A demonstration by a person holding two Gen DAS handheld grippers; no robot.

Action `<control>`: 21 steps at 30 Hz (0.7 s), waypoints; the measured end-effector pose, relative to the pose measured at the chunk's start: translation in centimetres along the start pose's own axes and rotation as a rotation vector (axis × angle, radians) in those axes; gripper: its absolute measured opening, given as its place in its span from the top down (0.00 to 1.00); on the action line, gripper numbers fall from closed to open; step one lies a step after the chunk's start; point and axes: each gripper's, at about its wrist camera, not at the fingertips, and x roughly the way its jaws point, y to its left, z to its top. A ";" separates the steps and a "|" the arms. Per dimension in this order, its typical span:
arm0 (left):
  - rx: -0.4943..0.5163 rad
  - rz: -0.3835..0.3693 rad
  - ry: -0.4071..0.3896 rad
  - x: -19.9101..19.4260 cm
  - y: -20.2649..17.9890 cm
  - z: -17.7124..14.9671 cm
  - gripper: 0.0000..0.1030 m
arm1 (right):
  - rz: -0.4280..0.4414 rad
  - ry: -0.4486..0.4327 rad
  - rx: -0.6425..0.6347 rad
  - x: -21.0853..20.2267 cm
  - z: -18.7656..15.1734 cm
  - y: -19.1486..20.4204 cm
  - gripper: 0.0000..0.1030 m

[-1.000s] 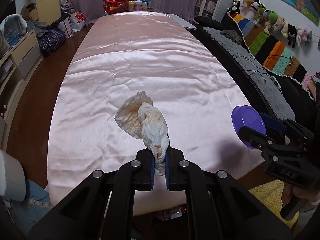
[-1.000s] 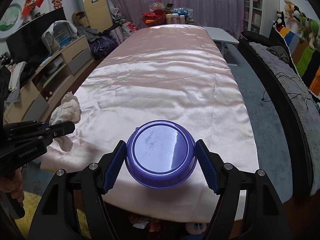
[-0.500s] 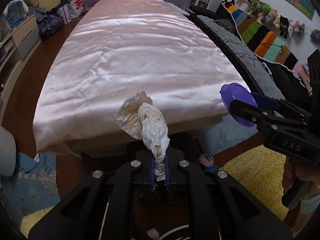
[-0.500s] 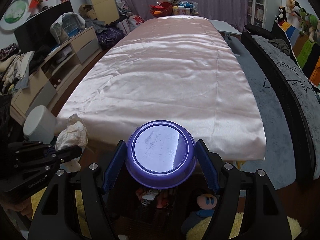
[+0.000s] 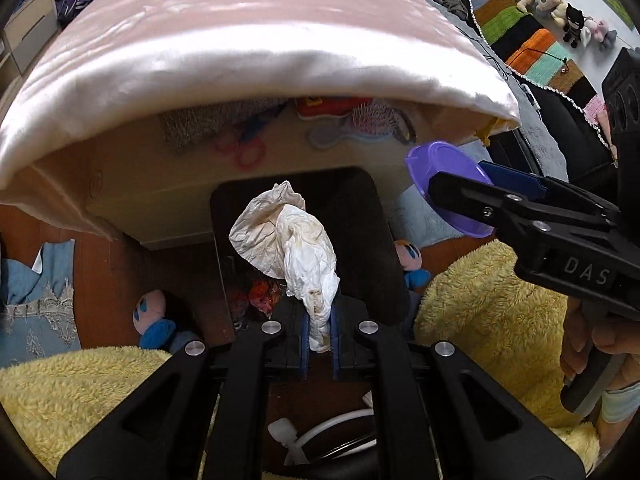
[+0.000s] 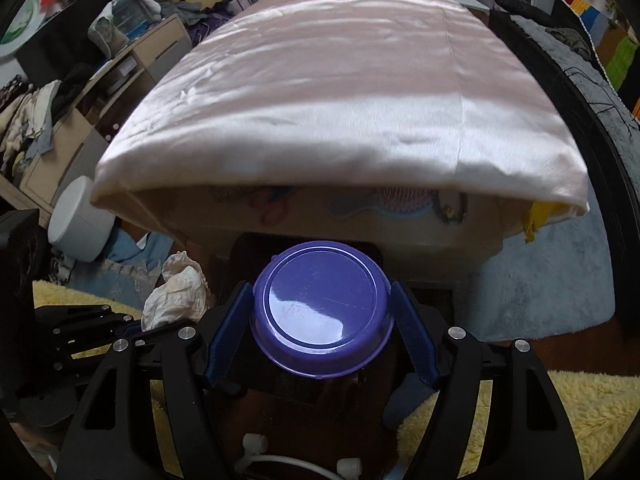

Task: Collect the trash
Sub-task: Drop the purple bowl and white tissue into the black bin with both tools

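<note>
Trash in both grippers, above a dark bin at the worktop's end

Left gripper [image 5: 319,338] clamped on crumpled, stained white tissue [image 5: 292,240]; bin [image 5: 360,216] contents mostly hidden. Right gripper [image 6: 320,330] clamped on glossy round purple bowl [image 6: 322,308], bottom facing camera. Pink satin cloth [image 6: 340,92] drapes the worktop.

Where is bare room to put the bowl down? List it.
The pink tabletop is bare from its near edge back to the clutter at its far end. The floor below is crowded: a black bin, soft toys and a yellow rug.
</note>
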 end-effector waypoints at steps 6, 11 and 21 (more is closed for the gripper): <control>0.018 -0.011 0.048 2.8 -0.1 -0.2 0.94 | 0.052 0.070 0.039 3.3 -0.1 0.1 0.30; 0.010 0.001 0.053 3.4 0.4 0.0 0.90 | 0.047 0.065 0.056 3.7 0.9 0.2 0.29; -0.008 0.084 -0.011 0.6 1.9 0.9 0.35 | 0.048 0.018 0.078 1.5 2.4 -0.5 0.19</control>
